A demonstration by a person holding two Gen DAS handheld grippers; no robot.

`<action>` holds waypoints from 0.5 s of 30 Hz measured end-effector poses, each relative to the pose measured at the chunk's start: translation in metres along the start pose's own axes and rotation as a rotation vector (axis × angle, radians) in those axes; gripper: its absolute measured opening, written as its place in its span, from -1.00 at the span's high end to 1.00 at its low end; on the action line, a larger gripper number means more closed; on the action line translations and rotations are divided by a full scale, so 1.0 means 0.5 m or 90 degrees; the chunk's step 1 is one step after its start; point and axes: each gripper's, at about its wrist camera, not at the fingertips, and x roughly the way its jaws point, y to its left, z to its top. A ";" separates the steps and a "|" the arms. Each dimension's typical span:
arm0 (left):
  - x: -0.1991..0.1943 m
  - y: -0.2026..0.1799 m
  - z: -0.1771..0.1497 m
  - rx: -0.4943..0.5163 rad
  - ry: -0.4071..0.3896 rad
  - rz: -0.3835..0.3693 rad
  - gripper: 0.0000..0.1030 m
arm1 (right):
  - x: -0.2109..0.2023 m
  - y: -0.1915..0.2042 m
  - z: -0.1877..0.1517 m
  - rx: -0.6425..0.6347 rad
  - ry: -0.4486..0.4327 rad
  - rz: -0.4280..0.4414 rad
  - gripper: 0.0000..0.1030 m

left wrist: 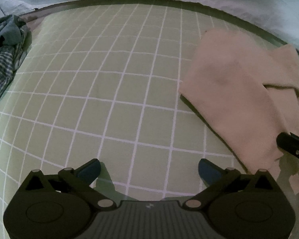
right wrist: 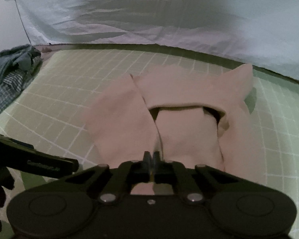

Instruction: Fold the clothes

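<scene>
A pale pink garment point(left wrist: 235, 91) lies partly folded on the green grid mat point(left wrist: 109, 79), to the right in the left wrist view. My left gripper point(left wrist: 149, 169) is open and empty, above bare mat left of the garment. In the right wrist view the garment point(right wrist: 181, 91) fills the middle. My right gripper point(right wrist: 152, 157) is shut on the garment's near edge and lifts a fold of it. The right gripper's body point(left wrist: 293, 145) shows at the right edge of the left wrist view.
A heap of dark blue and checked clothes point(left wrist: 6, 45) lies at the mat's far left, also in the right wrist view point(right wrist: 12, 75). A white creased sheet point(right wrist: 149, 20) hangs behind the mat. The left gripper's body point(right wrist: 39, 163) shows at lower left.
</scene>
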 end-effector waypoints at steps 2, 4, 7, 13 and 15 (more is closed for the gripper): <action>-0.013 -0.003 -0.003 -0.001 -0.012 -0.007 -1.00 | -0.019 -0.003 0.000 0.014 -0.009 0.004 0.96; -0.034 -0.010 -0.005 0.006 -0.031 -0.012 -1.00 | -0.044 -0.002 -0.003 0.024 -0.022 0.004 0.96; -0.074 -0.024 -0.013 0.019 -0.067 -0.026 -1.00 | -0.088 0.001 -0.017 0.036 -0.043 -0.004 0.96; -0.145 -0.058 -0.061 0.054 -0.109 -0.062 -1.00 | -0.186 -0.011 -0.076 0.086 -0.075 -0.025 0.96; -0.161 -0.080 -0.081 0.069 -0.109 -0.075 -1.00 | -0.219 -0.023 -0.100 0.108 -0.083 -0.037 0.96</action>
